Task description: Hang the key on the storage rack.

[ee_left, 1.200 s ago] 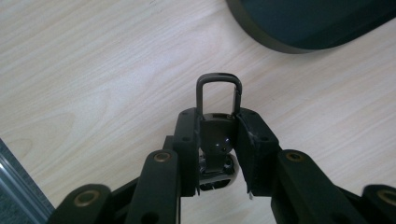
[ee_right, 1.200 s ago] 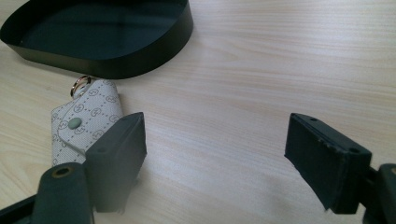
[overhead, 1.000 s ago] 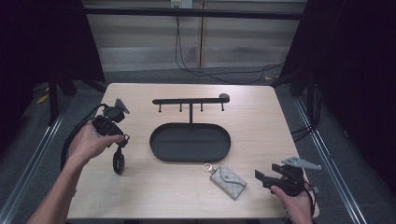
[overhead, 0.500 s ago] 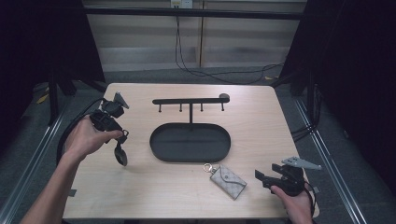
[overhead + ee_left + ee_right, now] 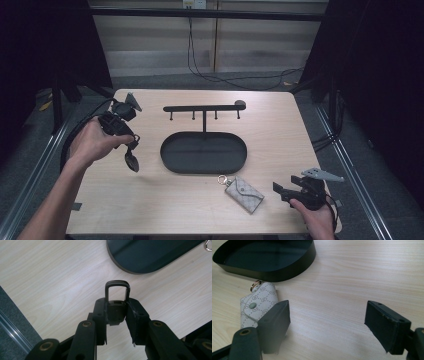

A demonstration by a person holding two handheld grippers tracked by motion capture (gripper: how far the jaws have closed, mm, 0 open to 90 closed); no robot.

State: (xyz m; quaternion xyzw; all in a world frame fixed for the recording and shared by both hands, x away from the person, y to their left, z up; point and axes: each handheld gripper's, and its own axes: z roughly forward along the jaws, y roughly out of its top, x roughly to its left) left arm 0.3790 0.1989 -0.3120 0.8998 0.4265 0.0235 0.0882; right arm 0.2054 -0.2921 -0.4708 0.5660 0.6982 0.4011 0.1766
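Nearest me, the right gripper (image 5: 285,189) rests low at the bench's (image 5: 280,130) front corner, jaws spread wide and empty, the patterned key pouch (image 5: 244,193) lying just beside it. Farther off at the left, the left gripper (image 5: 117,315) is clamped on a small black padlock (image 5: 116,305), held clear above the wood near the dark oval tray (image 5: 172,155). Behind the tray stands the hook rail (image 5: 202,107).

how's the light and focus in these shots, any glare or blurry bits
High view: table evenly lit, surroundings fall to black, slightly soft overall. Left gripper view: black key fob clamped in the left tongs is dim, its detail lost; wood grain crisp. Right gripper view: right tongs close and blurred at the edges, patterned key pouch sharp, a faint sheen inside the black tray.
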